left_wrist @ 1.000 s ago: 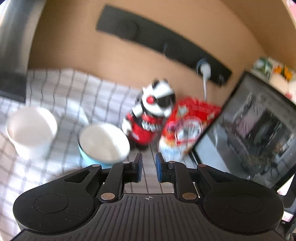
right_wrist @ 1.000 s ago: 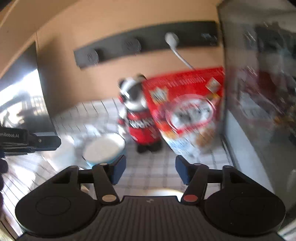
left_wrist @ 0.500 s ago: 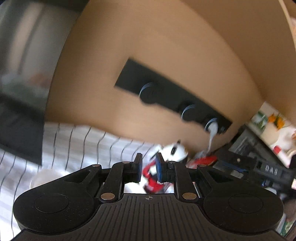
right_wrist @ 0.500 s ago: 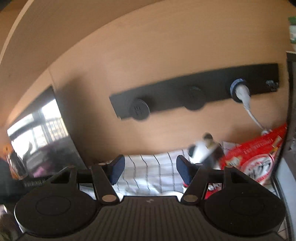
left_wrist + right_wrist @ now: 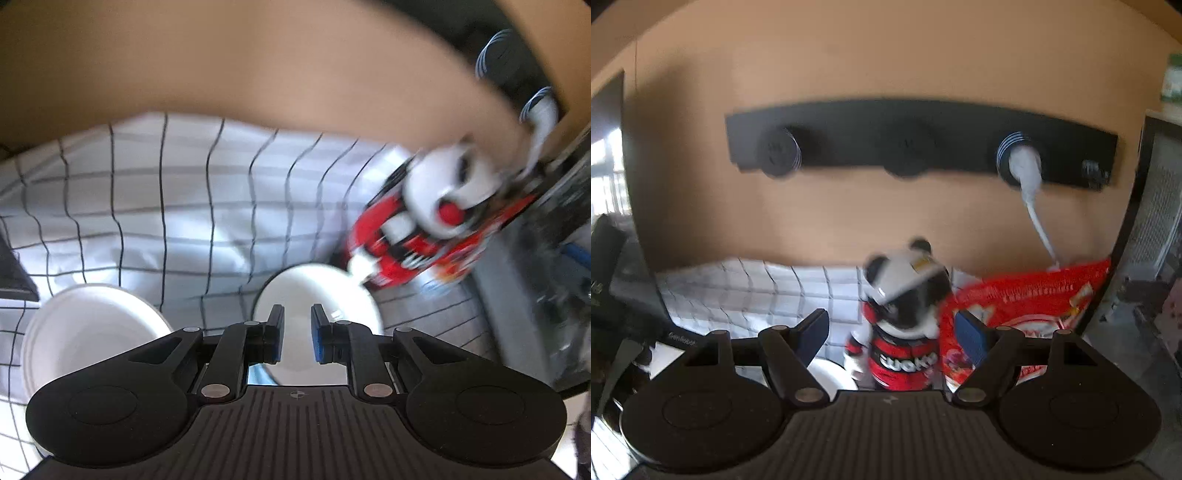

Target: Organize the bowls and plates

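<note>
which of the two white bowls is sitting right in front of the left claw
The white bowl beside the panda figure: that right-hand bowl lies straight ahead of the left claw; the other bowl sits off left.

Tan wall [image 5: 886,55] carries a black socket strip [image 5: 923,147].

"CHOKY" on panda bottle [image 5: 905,354] torso (blurred); other print illegible.
</note>
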The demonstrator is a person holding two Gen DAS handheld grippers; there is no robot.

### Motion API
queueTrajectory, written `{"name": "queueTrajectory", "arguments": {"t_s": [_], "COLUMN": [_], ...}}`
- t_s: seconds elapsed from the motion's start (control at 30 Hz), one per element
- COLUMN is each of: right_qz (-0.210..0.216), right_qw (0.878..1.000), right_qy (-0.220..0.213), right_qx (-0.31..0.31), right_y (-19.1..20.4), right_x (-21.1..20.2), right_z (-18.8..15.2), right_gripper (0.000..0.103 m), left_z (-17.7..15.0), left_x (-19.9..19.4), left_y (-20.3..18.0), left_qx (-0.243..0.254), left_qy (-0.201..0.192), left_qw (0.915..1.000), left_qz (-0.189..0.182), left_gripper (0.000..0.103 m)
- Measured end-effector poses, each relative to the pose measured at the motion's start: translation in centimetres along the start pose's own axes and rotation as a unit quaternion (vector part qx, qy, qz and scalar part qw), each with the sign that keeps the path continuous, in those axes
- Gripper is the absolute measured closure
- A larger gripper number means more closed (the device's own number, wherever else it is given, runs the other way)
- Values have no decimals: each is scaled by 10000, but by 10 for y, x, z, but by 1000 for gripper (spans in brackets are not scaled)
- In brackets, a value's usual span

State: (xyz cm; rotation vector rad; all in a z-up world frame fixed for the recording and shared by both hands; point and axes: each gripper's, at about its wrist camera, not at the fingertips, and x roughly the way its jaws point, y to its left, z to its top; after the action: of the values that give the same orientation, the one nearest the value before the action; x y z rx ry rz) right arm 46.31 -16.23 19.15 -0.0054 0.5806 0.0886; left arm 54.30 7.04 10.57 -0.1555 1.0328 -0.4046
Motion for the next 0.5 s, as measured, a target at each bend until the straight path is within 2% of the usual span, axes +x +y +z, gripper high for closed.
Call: {"name": "queueTrajectory", "arguments": {"t_s": [0.1, 0.2, 0.3, 0.5], "right_qz": [366, 781, 889, 950], "right_qw": [9975, 9894, 9830, 9761], "right_qy": [599, 1127, 1488, 1875], "right_qx": [118, 479, 597, 553], "right_y": [-13, -26, -27, -18], "right_x": [31, 56, 74, 102], "right_z": [-14, -30, -45, -59], "right_gripper": [28, 28, 28, 28], "left_z": [-2, -6, -5, -3], "left_x": [24, 38, 51, 65], "left_y": [2, 10, 16, 27], "left_qx": [243, 285, 305, 146], "left_qy": [87, 219, 364, 499], "left_qw": [9991, 9990, 9985, 9982], "left_qz": [333, 271, 266, 305], "left_gripper": [86, 86, 86, 86]}}
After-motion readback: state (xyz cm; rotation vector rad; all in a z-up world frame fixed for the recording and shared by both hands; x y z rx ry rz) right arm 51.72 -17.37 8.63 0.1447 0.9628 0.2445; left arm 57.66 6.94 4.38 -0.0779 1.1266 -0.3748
